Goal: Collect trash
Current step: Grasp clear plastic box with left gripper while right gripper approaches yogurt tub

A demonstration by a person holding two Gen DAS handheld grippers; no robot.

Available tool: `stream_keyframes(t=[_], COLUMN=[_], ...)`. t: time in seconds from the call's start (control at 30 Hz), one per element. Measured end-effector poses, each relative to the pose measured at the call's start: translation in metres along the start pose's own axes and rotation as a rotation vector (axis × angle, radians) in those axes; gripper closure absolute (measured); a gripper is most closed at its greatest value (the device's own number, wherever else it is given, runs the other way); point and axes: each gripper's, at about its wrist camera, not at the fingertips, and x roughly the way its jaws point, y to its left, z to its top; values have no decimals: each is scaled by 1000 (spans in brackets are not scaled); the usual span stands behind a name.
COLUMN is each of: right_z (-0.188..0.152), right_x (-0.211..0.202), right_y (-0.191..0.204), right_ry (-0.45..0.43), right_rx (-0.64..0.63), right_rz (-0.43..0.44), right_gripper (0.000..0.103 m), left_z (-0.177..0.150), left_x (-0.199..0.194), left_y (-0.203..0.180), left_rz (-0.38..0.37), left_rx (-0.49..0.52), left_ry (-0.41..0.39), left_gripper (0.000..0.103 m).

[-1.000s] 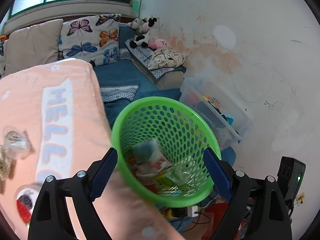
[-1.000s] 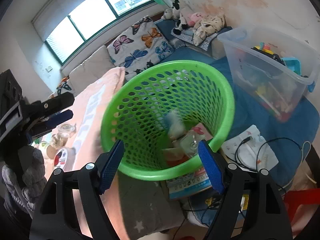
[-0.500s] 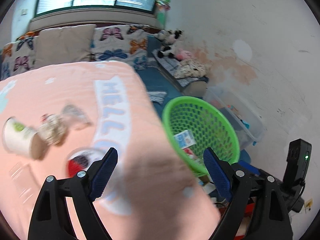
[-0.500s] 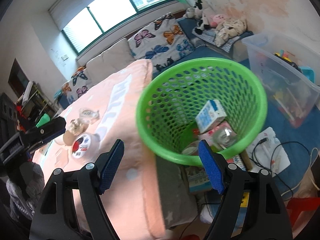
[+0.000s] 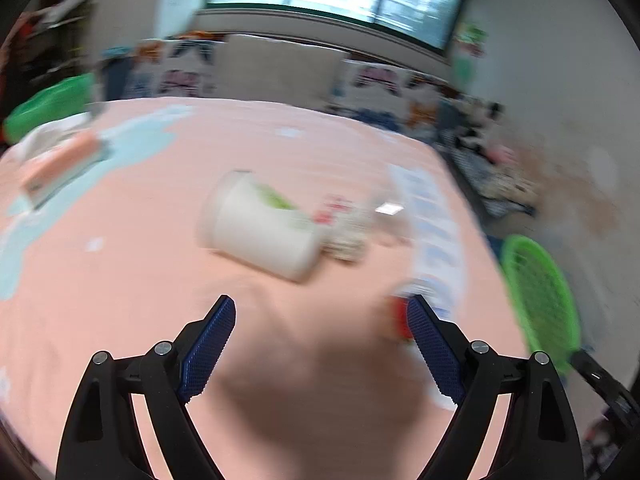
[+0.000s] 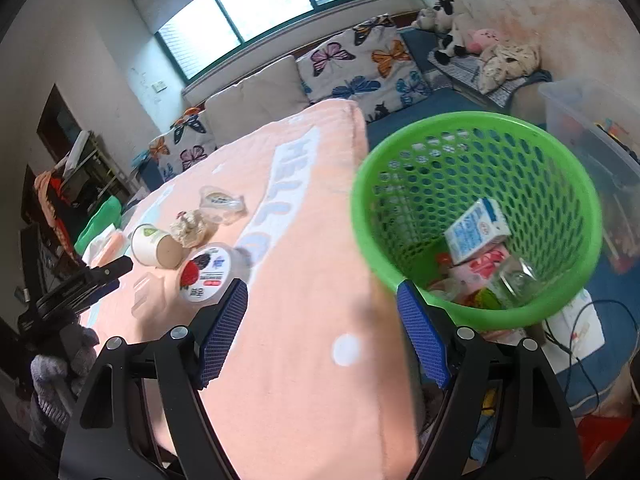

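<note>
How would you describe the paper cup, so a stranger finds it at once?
Look at the peach blanket left of the green basket. The paper cup lies on its side in the trash cluster there. Alone among its neighbours, it is white with a green logo and a brown base.

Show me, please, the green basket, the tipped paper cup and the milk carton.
green basket (image 6: 404, 276): right wrist view, near rim.
paper cup (image 6: 151, 245): right wrist view, white side wall.
milk carton (image 6: 476, 230): right wrist view, blue-printed face.
</note>
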Motion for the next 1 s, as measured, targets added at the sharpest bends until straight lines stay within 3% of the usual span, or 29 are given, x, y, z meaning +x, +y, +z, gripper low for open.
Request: stream_keyframes(t=[0.23, 0.57, 0.63, 0.77, 1.0], right_z=[-2, -8, -8, -10, -14], right_x=[16, 29, 31, 36, 48], right_y=[21, 34, 36, 41, 59], right_ry=[25, 55, 60, 75, 100], right_rx=[-29, -47, -51, -79, -150], right_rz=[35, 48, 50, 45, 51], right_gripper=[26, 26, 26, 26, 24], left_z=[1, -1, -1, -3, -4], left_x=[21, 45, 50, 57, 51], left_y=[45, 40, 39, 40, 41], left_rz=[98, 148, 160, 146, 88], left_rx=[-118, -115, -114, -121, -110], left_ry=[66, 135, 150, 174, 172], left_gripper=[19, 19, 22, 39, 49])
